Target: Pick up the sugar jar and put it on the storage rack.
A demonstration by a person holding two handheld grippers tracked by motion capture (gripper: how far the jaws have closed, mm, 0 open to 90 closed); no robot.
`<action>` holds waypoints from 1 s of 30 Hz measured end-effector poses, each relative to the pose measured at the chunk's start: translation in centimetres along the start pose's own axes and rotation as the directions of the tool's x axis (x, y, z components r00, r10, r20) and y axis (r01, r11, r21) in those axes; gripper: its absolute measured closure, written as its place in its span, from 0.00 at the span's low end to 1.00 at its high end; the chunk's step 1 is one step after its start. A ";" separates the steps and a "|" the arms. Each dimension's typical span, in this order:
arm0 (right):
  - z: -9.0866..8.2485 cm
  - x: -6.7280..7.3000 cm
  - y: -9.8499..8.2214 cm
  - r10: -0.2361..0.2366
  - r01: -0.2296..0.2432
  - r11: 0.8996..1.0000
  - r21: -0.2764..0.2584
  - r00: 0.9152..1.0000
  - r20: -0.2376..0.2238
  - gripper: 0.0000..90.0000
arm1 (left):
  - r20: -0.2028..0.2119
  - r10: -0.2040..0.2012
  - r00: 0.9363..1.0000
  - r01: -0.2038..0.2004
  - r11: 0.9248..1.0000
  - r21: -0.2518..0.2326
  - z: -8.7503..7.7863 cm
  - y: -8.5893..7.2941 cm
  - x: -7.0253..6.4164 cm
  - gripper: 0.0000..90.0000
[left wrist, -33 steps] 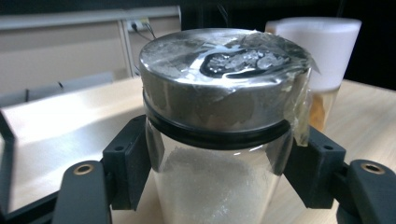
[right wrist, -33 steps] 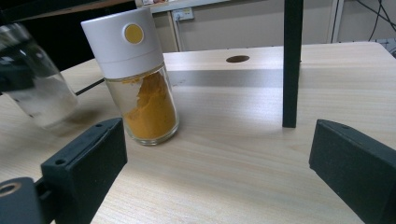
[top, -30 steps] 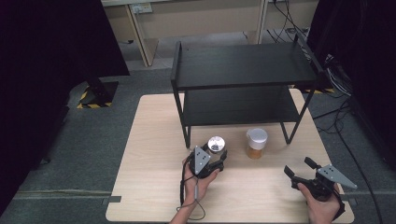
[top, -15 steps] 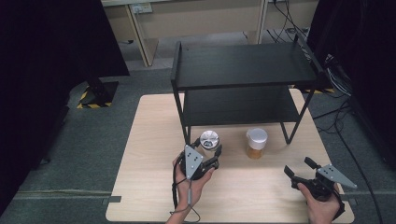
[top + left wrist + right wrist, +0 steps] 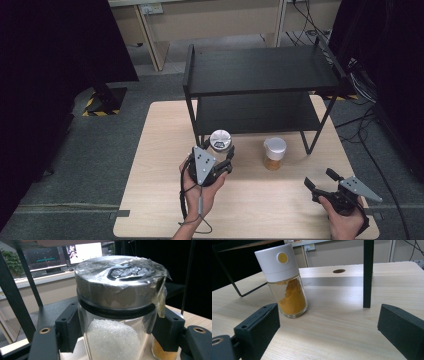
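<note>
A glass jar with a silver lid wrapped in clear film, holding white crystals, is lifted off the table in front of the black shelf. My left gripper is shut on the jar, its black pads pressing the glass on both sides. A second jar with a white lid and yellow powder stands on the table to its right. My right gripper rests open near the table's front right corner, facing the yellow jar with nothing between its jaws.
A black two-tier metal shelf stands at the back of the wooden table; one of its legs rises just right of the yellow jar. Grey floor and dark curtains surround the table.
The left gripper has lifted the silver-lidded jar upward and drawn slightly to the left. The right gripper and the yellow jar have stayed put.
</note>
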State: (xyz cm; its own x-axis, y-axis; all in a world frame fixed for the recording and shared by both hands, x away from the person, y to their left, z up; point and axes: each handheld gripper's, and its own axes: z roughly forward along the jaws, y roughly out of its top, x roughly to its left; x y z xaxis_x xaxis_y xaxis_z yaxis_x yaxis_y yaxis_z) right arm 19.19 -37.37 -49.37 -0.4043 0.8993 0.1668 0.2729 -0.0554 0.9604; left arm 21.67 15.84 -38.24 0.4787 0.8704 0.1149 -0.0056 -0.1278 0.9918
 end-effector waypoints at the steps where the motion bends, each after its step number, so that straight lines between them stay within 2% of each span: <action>1: 0.0 0.0 0.0 0.001 -0.001 1.000 0.000 1.000 0.000 0.05 | -0.002 0.000 1.000 0.000 1.000 0.003 0.0 0.4 0.1 0.34; 7: 0.0 0.0 0.0 0.001 -0.001 1.000 0.001 1.000 0.001 0.05 | -0.008 -0.015 1.000 0.015 1.000 0.001 -0.2 2.4 0.5 0.35; 15: 0.0 0.0 0.0 0.001 -0.001 1.000 0.001 1.000 0.001 0.05 | -0.012 -0.006 1.000 0.006 1.000 -0.003 -0.3 4.3 1.1 0.35; 30: 0.0 0.0 0.0 0.003 -0.003 1.000 0.002 1.000 0.000 0.05 | -0.028 0.002 1.000 -0.002 1.000 -0.021 -0.3 7.0 2.0 0.35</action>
State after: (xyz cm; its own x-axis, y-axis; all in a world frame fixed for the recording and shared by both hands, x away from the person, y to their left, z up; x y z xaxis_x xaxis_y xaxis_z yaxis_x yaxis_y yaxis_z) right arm 19.22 -37.38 -49.34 -0.4034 0.8991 0.1701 0.2762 -0.0576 0.9594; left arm 22.28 16.85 -31.00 0.4536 0.8833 0.1183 -0.0254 -0.1198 0.9925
